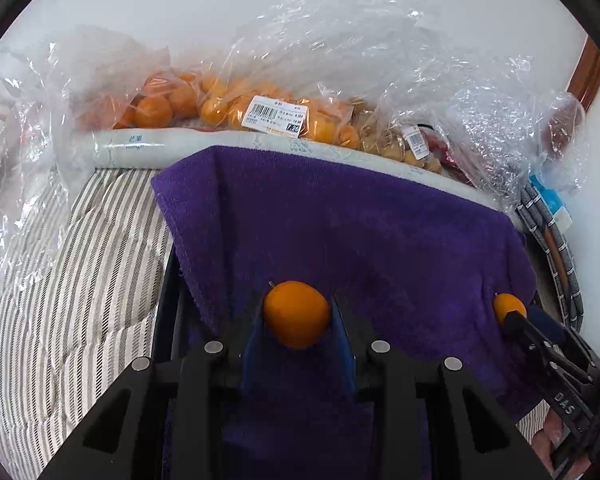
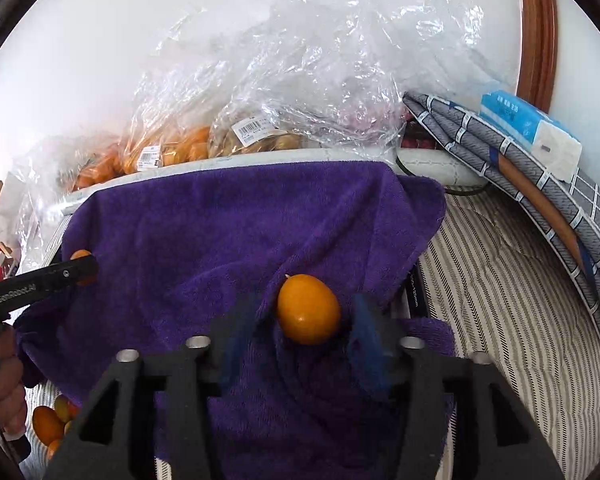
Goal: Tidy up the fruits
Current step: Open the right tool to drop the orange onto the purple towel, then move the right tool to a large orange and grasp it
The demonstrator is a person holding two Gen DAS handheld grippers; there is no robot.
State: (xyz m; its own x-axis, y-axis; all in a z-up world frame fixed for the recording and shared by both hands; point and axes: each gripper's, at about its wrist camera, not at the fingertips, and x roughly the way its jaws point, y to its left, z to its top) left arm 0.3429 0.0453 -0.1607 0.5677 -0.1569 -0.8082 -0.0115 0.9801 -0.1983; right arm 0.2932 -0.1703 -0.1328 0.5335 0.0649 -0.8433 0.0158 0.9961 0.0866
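Kumquats [image 1: 236, 100] bagged [image 1: 260, 80] | left gripper [image 1: 298, 316] pinching one [image 1: 296, 314] | right gripper [image 2: 306, 312] parted around another [image 2: 308, 309]

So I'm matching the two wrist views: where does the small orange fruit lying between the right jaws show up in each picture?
Left wrist view: the small orange fruit sits at the right edge.
Right wrist view: low centre, apart from the open jaws.
Shared landmark: the purple towel.
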